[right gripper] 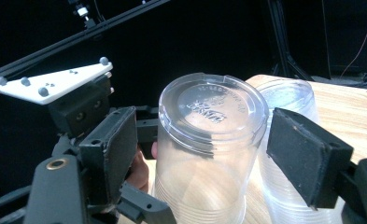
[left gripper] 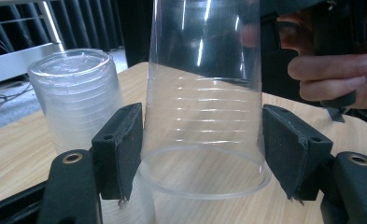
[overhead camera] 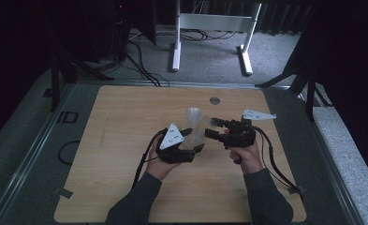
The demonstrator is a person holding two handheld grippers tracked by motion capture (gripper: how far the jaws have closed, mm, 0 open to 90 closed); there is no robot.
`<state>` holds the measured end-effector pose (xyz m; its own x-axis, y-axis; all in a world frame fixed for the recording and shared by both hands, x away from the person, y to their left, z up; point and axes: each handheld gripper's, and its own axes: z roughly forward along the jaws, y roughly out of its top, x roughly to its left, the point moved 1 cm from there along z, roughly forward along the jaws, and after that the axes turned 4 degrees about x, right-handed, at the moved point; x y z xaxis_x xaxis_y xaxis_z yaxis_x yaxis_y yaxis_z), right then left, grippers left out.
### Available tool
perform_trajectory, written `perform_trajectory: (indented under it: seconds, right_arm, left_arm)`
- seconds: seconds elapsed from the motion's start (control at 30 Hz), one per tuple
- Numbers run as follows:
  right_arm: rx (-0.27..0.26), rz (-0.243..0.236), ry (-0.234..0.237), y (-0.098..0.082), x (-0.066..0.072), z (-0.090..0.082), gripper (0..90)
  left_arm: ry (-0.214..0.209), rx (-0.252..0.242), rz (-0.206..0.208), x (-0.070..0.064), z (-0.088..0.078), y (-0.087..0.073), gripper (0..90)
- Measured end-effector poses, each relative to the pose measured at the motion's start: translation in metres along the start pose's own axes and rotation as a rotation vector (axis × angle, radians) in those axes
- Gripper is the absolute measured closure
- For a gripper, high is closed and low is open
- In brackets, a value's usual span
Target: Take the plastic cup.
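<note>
A clear plastic cup [left gripper: 204, 93] hangs above the wooden table [overhead camera: 125, 122], held near its rim by my left gripper [left gripper: 202, 149]. Both pads press on the cup's sides. In the high view this cup [overhead camera: 199, 132] lies between the two grippers at the table's middle. My right gripper [right gripper: 204, 135] stands open around the cup's closed base [right gripper: 212, 105], with a gap at the left pad and a hair's width at the right one. In the high view the right gripper [overhead camera: 211, 129] comes in from the right, facing the left gripper [overhead camera: 193, 140].
A stack of clear cups [left gripper: 78, 93] stands upside down on the table just behind the held cup [overhead camera: 194, 115]. A round metal grommet [overhead camera: 214, 100] sits near the table's far edge. A white desk frame [overhead camera: 209, 28] stands on the floor beyond.
</note>
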<state>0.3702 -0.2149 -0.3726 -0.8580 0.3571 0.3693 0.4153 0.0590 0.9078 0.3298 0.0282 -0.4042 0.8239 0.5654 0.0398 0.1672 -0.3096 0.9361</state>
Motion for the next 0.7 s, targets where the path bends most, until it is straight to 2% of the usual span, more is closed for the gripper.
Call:
perform_trajectory:
  seconds: [0.3, 0.47, 0.7]
  right_arm:
    - [0.041, -0.046, 0.005, 0.001, 0.002, -0.005, 23.4]
    - [0.069, -0.075, 0.019, 0.002, 0.002, -0.008, 23.5]
    - [0.119, -0.116, 0.031, 0.003, 0.002, -0.012, 23.5]
  left_arm:
    - [-0.047, 0.013, 0.004, 0.003, -0.004, 0.000, 32.7]
    - [-0.093, 0.026, 0.007, 0.006, -0.008, 0.000, 32.8]
    - [-0.130, 0.037, 0.003, 0.008, -0.011, 0.000, 32.8]
